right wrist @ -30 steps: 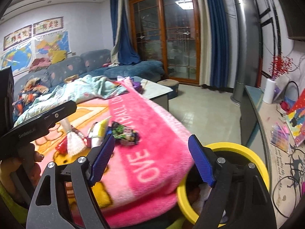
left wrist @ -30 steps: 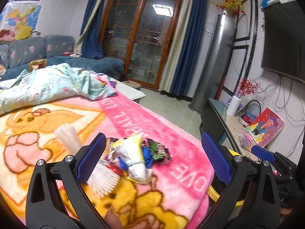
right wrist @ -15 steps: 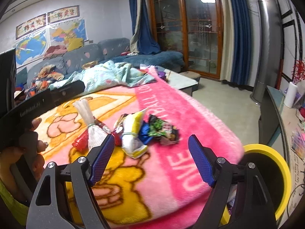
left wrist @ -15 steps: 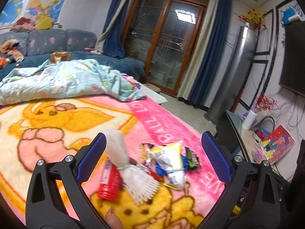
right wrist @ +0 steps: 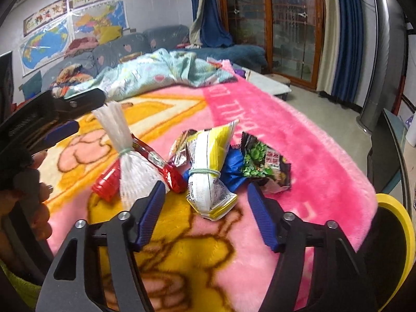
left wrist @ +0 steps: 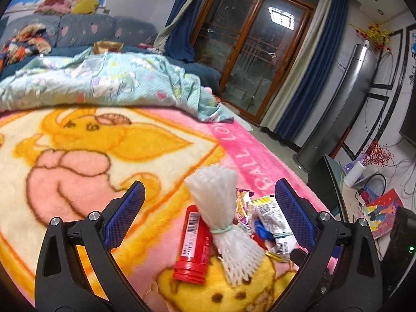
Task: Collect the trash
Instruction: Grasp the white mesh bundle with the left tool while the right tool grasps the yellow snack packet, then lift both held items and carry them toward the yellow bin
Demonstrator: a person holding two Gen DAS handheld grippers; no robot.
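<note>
Now my right gripper has just been narrowing its jaws to about half open; the yellow-and-white wrapper lies between them, not pressed. My left gripper stands wide, empty, straddling the white foam net and red bottle. All the trash sits heaped on the pink blanket, whose band reads "CALL LO". A yellow-rimmed bin waits past the blanket's edge.
</note>
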